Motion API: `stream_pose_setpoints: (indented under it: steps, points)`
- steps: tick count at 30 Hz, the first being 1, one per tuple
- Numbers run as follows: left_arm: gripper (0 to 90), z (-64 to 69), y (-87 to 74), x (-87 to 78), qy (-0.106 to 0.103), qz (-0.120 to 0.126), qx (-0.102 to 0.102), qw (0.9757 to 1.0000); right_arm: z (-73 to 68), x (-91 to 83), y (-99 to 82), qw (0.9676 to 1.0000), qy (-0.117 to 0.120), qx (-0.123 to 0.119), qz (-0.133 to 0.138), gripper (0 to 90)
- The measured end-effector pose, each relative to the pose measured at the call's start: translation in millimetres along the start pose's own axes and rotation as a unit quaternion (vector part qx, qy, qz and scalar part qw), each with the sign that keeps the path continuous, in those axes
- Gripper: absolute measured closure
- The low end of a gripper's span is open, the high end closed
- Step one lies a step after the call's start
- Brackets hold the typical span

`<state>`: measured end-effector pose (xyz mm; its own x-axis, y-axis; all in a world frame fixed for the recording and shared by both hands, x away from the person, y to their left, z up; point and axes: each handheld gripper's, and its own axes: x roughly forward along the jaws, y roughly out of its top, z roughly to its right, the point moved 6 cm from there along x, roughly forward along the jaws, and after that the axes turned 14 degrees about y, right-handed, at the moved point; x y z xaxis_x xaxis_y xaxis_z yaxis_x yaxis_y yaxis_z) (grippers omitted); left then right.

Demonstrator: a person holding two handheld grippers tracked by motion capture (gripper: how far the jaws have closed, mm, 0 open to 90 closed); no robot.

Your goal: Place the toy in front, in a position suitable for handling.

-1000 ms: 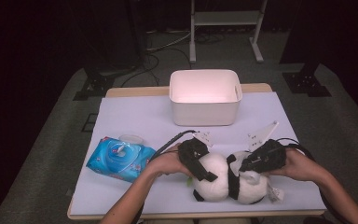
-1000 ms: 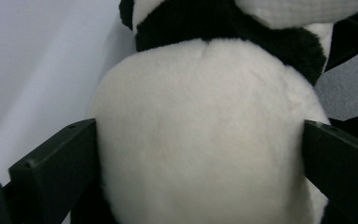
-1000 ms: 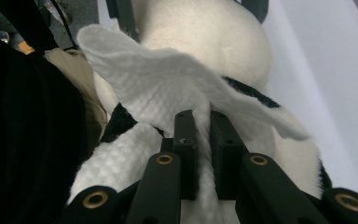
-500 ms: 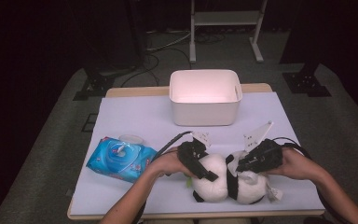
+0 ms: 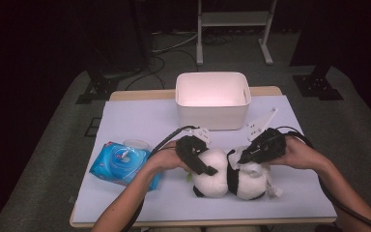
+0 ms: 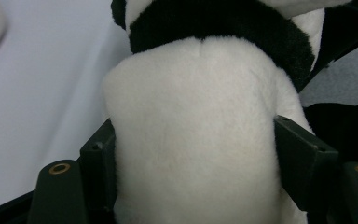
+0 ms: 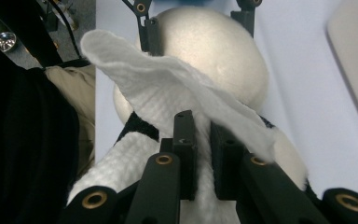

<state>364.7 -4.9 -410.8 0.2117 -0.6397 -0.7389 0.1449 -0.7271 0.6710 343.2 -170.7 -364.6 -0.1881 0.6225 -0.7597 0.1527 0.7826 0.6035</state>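
The left tongs [image 5: 207, 166] have just been closing and grip the plush panda [image 5: 227, 179] by its white body; beside them, the right tongs [image 5: 244, 162] pinch a white wipe [image 7: 168, 93] over it.

panda toy [image 5: 229, 176]: soft plush, looking fluffy and matt, with white pile on the body [image 6: 196, 135] and black pile in a band above it.
wipe [image 7: 168, 88]: white cloth-like sheet showing a fine waffled texture, matt and limp.
left gripper [image 6: 196, 186]: matt black plastic jaws with brass-coloured inserts glinting.
right gripper [image 7: 203, 158]: the same matt black plastic with brass-coloured inserts.
bin [image 5: 212, 99]: smooth white plastic, looking faintly satiny.
wipes pack [image 5: 121, 164]: glossy blue plastic film catching the light.
table cover [image 5: 140, 121]: smooth, matt pale sheet.
table edge [image 5: 130, 94]: light wood showing.
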Motion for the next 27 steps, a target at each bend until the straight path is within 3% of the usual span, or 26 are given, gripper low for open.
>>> stream_pose_setpoints:
  steps: [6, 10, 15, 17, 23, 27]
  points:
    - [26.3, 0.6, 6.1, -3.6, 0.019, -0.005, 0.037, 0.9991, 19.3, -4.7, 14.5, 0.9999, -0.008, 0.008, 0.007, 81.3]
    - [24.1, 9.2, 2.0, 1.1, 0.024, -0.011, 0.044, 0.9987, 22.4, 5.1, 14.3, 0.9999, 0.002, 0.011, -0.003, 81.3]
    - [18.0, 16.9, -7.7, 1.7, 0.026, -0.008, 0.034, 0.999, 14.5, 15.2, 8.5, 0.9998, 0.014, 0.01, 0.003, 81.5]
    - [11.5, 20.1, -9.4, 0.5, 0.029, -0.011, 0.028, 0.9991, 9.2, 19.4, 6.6, 0.9999, 0.015, 0.006, 0.003, 81.5]
    - [9.0, 19.2, -11.6, -14.0, 0.029, 0.014, 0.004, 0.9995, -6.2, 23.9, 3.8, 0.9999, 0.013, -0.005, 0.002, 81.4]
    - [8.7, 19.8, -13.9, -18.0, 0.028, 0.009, -0.003, 0.9996, -15.0, 26.1, -0.5, 0.9997, 0.021, -0.006, 0.008, 81.5]
